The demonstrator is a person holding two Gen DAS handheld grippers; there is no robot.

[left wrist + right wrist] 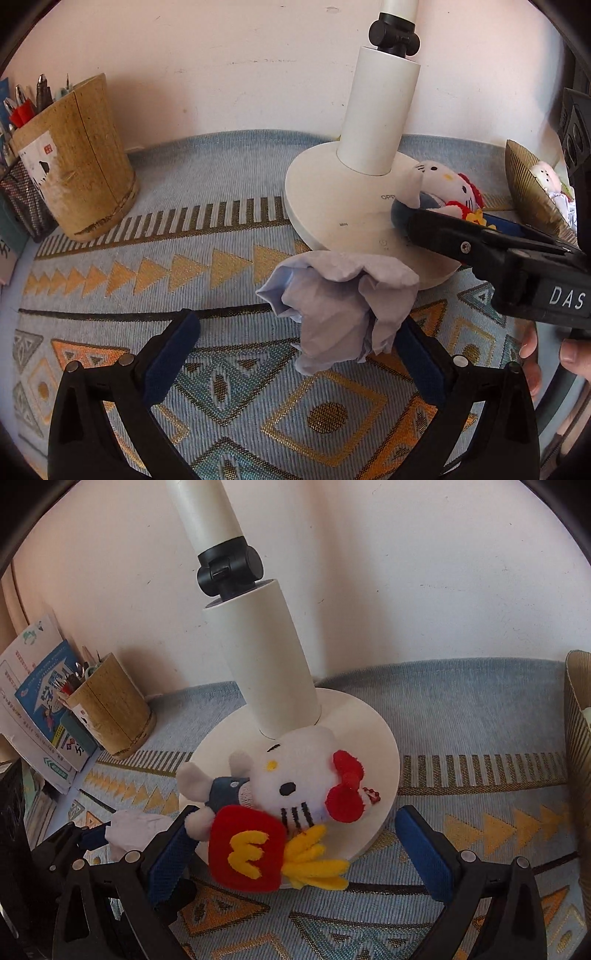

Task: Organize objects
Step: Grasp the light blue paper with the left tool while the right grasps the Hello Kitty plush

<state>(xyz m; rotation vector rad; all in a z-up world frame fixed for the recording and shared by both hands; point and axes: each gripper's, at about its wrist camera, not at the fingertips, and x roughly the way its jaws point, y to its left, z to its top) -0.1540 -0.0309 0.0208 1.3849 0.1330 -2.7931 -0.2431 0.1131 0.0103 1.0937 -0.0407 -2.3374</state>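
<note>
Between the blue pads of the left gripper (295,354), low in the left wrist view, a crumpled pale paper (340,306) is seen. The fingers are spread wide; the paper is pressed against the right pad (421,365) and stands well apart from the left pad. Whether it rests on the patterned cloth (229,280) or is lifted cannot be told. Just beyond the paper the round white base of a lamp (332,206) is seen at centre right, its column rising to the top edge. At upper left a wooden pen cup (81,162) is stood beside a mesh holder. At right the right gripper is seen from the side, reaching in towards the lamp base, with fingers of a hand (532,354) shown at the lower right edge. A gold fan-shaped holder (532,188) is seen at the far right.

Low in the right wrist view, the right gripper (295,853) is likewise held open, its pads wide apart. A plush cat (288,794) with a red bow and a red pouch is laid between them, on the front edge of the lamp base (369,738). Its body is touched by, or lies just beside, the left pad (173,860); the right pad is well clear of it. The plush is not clamped. At lower left the paper (133,830) and the left gripper are seen. At left, the pen cup (110,712) is stood before leaning books (40,701), with the wall behind.
</note>
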